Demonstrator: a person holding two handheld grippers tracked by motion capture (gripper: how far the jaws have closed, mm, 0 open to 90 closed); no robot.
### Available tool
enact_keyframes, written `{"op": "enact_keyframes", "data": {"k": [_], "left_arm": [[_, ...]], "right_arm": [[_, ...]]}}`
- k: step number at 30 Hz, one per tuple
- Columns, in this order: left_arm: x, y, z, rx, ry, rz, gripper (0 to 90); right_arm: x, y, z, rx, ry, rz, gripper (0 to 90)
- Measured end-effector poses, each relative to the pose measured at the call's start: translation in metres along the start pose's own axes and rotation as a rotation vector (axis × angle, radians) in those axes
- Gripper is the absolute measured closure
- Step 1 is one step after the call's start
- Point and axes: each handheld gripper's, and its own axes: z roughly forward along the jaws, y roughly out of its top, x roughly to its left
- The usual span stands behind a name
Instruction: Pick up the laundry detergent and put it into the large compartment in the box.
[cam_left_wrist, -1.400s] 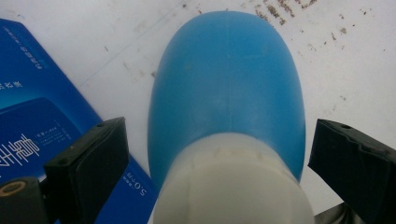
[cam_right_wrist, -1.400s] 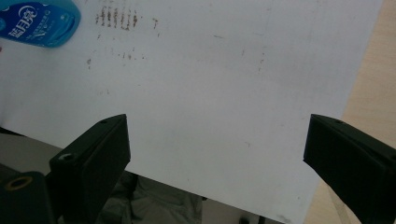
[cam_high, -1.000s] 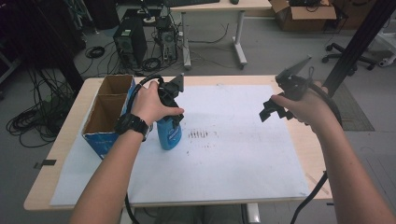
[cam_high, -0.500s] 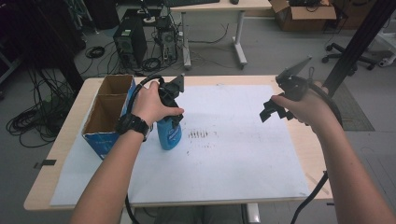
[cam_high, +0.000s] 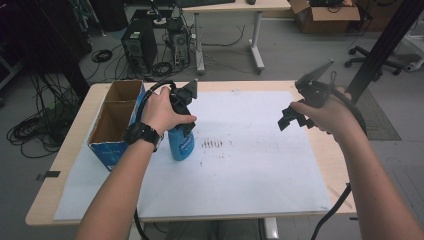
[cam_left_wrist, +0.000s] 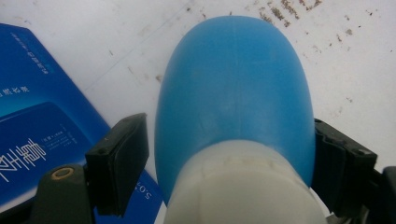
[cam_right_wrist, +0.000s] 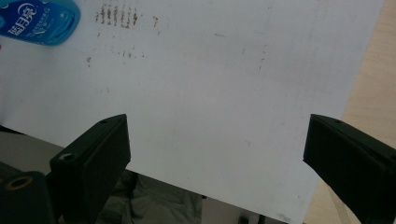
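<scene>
A blue bottle (cam_high: 181, 143) with a white top stands upright on the white sheet (cam_high: 250, 170), right beside the cardboard box. My left gripper (cam_high: 183, 106) comes down over it from above. In the left gripper view the bottle (cam_left_wrist: 233, 93) sits between the two jaws of my left gripper (cam_left_wrist: 229, 154). The jaws have just been closing: the right one meets the bottle's side, and a narrow gap remains at the left one. My right gripper (cam_high: 295, 118) hovers above the sheet's right side, open with nothing between the jaws (cam_right_wrist: 217, 144). The right gripper view catches the bottle (cam_right_wrist: 39, 18) at the top left.
An open cardboard box (cam_high: 111, 152) with a blue outside and two compartments stands at the table's left. In the left gripper view its blue printed side (cam_left_wrist: 37, 116) lies close to the bottle. Brown smudges (cam_high: 212, 144) mark the sheet just right of the bottle. Bare table wood (cam_high: 340, 165) borders the sheet.
</scene>
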Motion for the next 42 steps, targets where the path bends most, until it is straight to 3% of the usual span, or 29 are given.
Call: {"op": "enact_keyframes", "data": {"k": [20, 42], "left_arm": [[0.0007, 0.0005, 0.0008, -0.009, 0.011, 0.004, 27.1], [-0.0012, 0.0032, 0.0014, -0.007, -0.009, 0.028, 36.8]], "right_arm": [[-0.0014, -0.0006, 0.0015, 0.004, 0.001, 0.001, 7.5], [-0.0053, -0.0029, 0.0011, 0.004, 0.005, 0.006, 7.6]]}}
